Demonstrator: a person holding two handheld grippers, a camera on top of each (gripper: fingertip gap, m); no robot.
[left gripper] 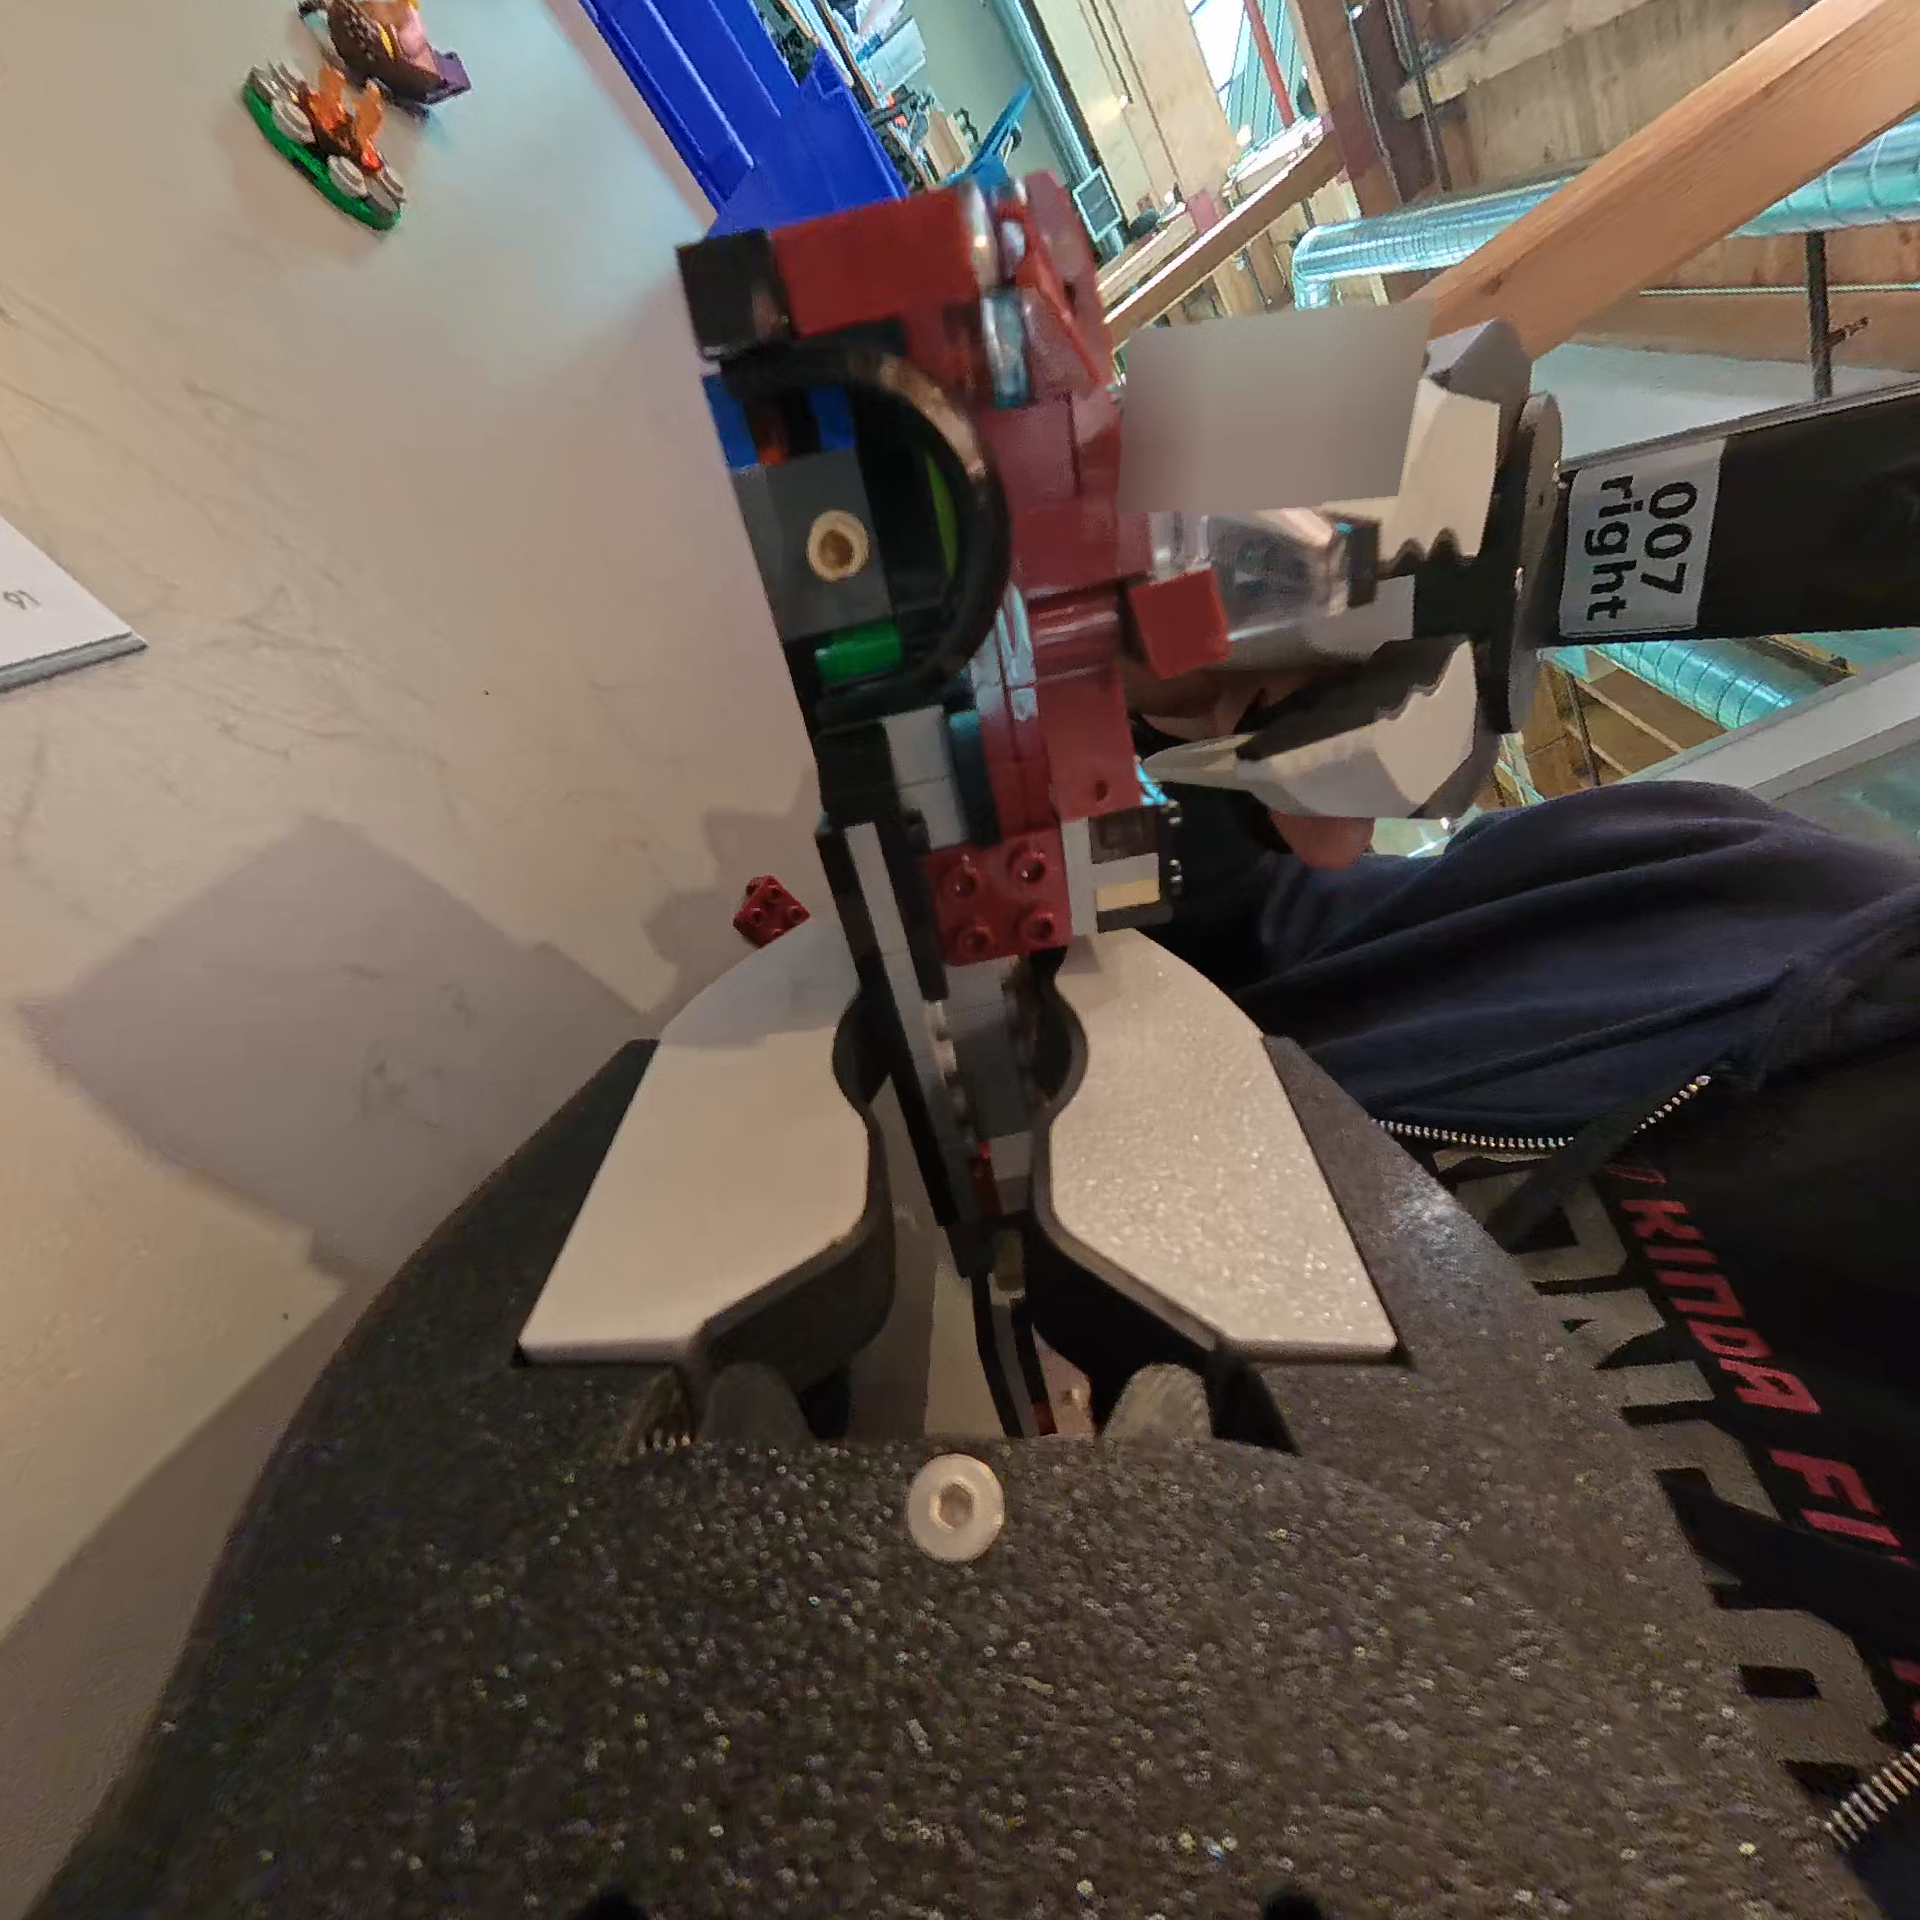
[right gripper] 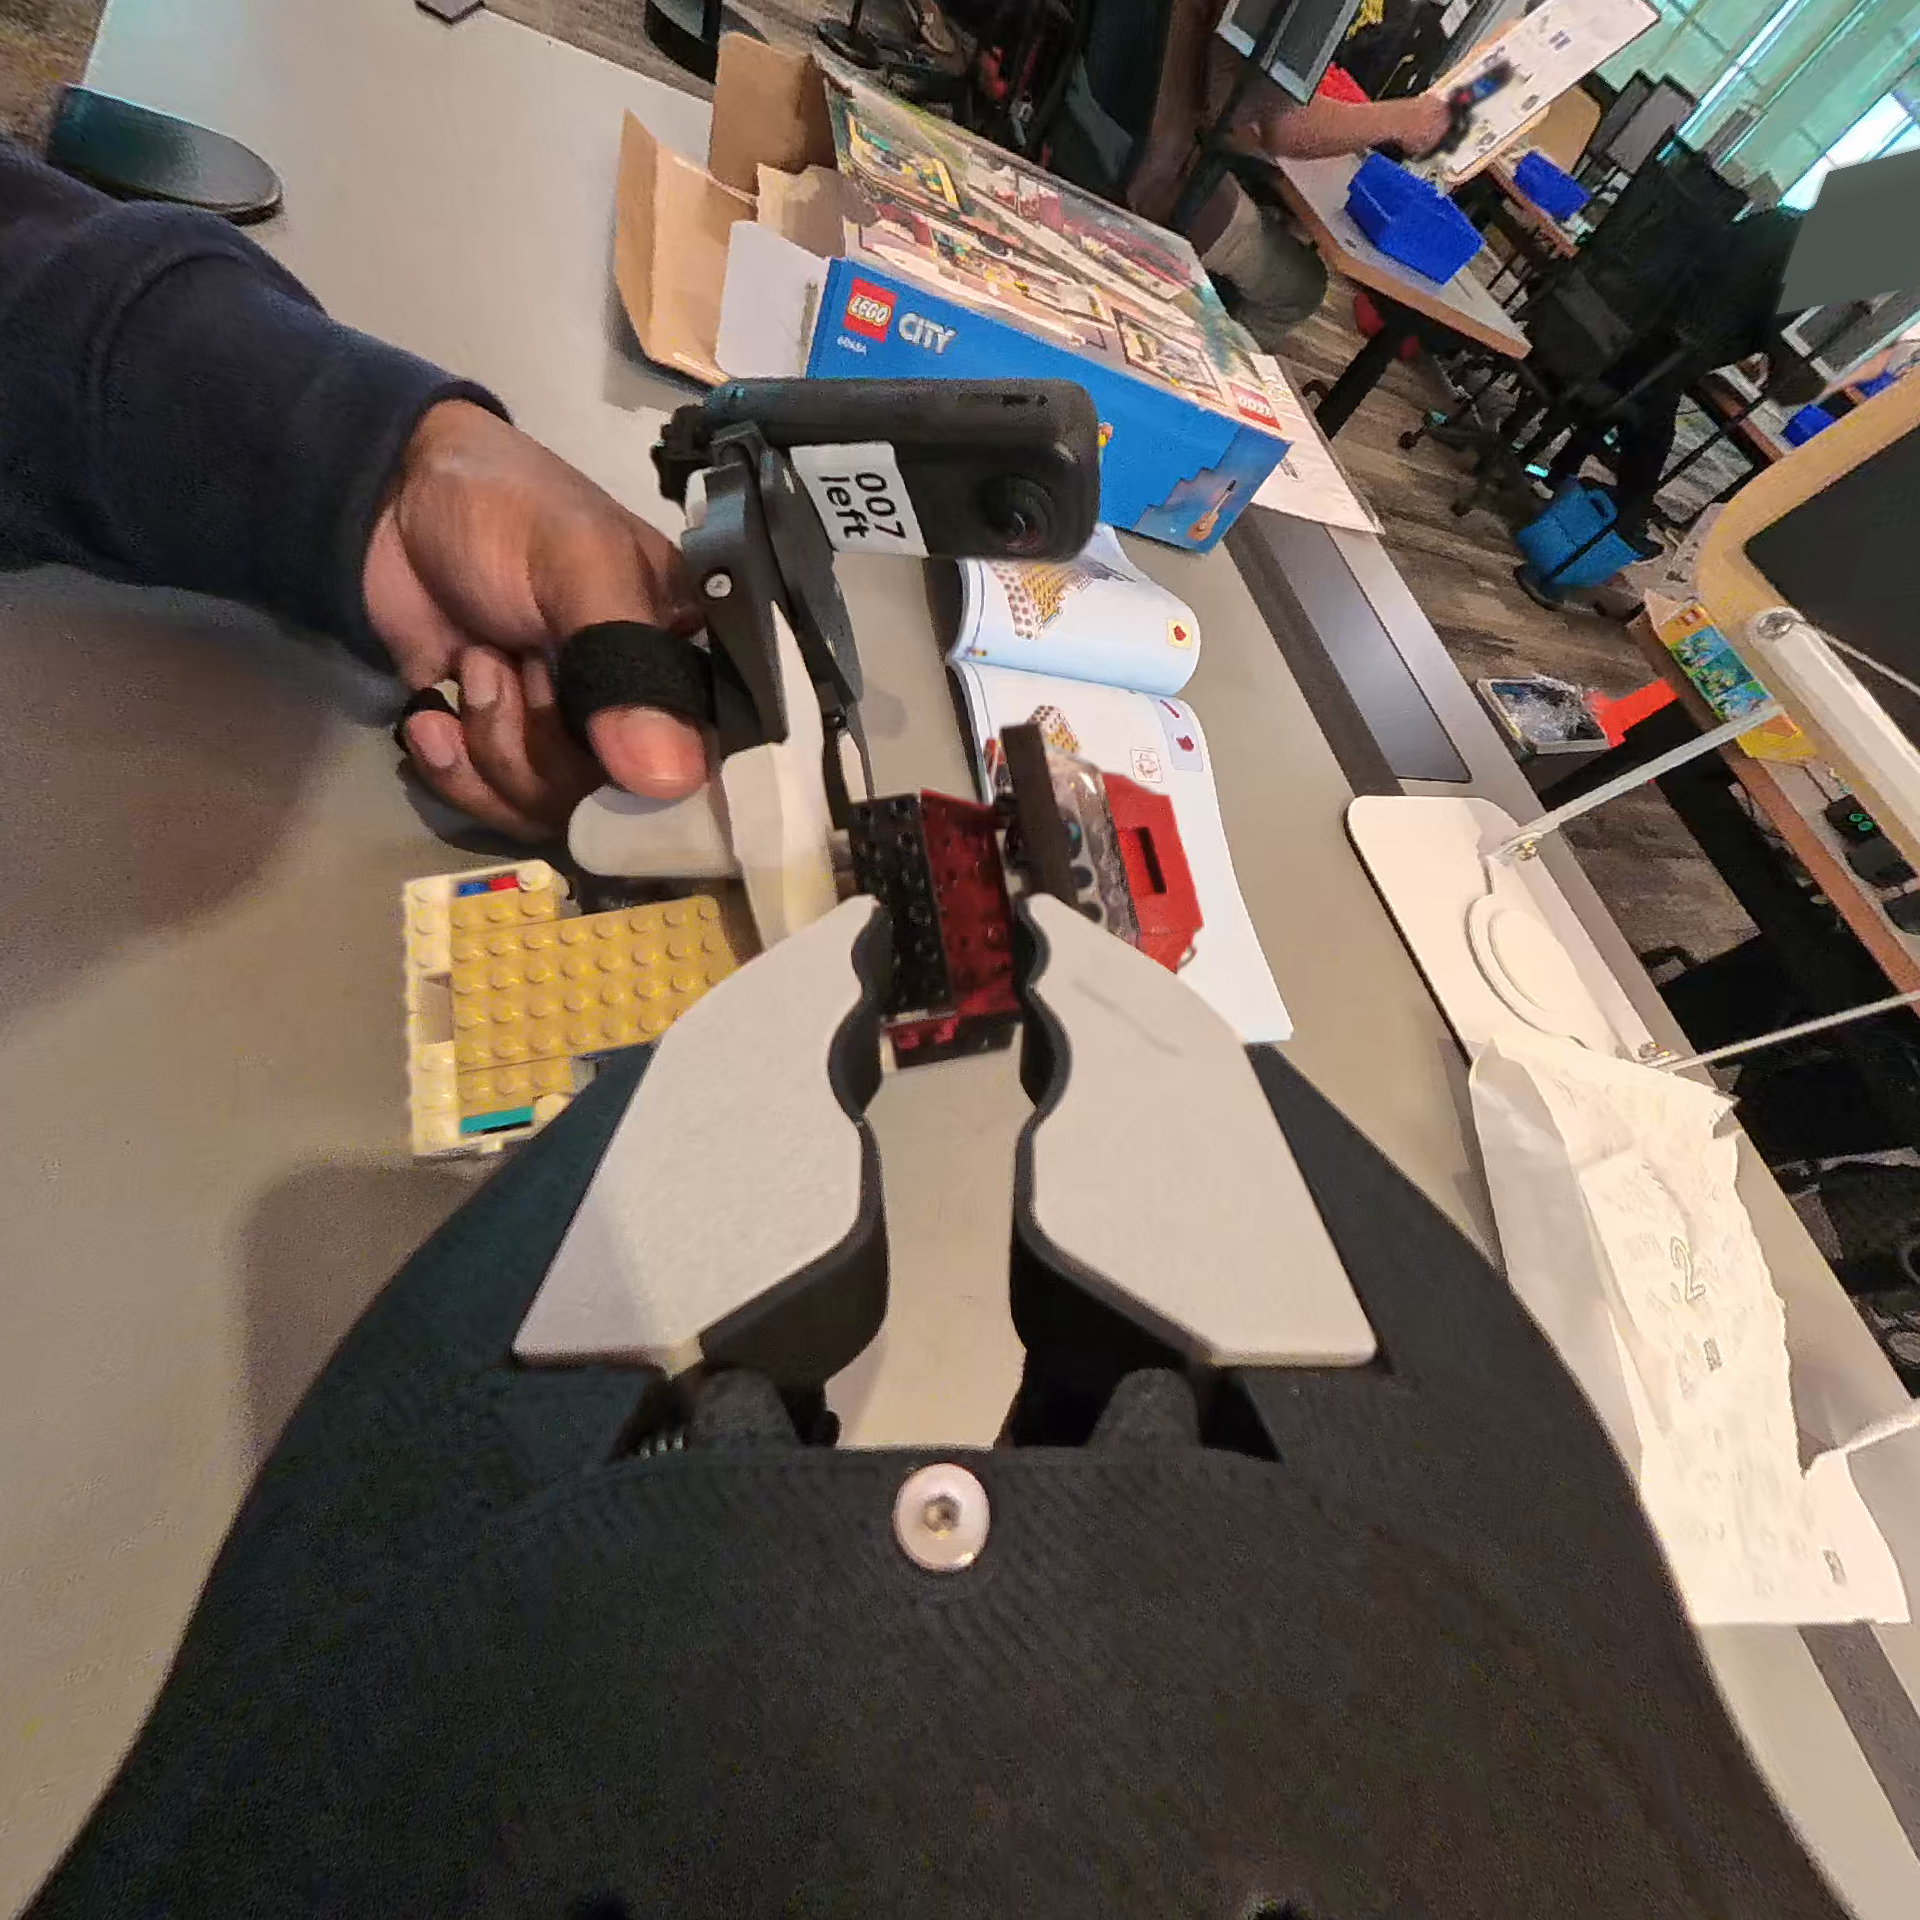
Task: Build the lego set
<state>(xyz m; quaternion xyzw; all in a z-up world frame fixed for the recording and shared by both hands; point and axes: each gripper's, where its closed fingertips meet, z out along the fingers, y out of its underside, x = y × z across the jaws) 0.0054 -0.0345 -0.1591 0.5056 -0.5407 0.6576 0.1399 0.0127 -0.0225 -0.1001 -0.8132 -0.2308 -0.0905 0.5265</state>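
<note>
Brick model, dark red and black, stands between both tools: left tool is clamped on its lower end, right tool on a side block, above the counter.

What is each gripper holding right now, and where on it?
Both grip one brick model: left gripper clamps its thin black-grey end, right gripper its black-and-red studded end.
</note>
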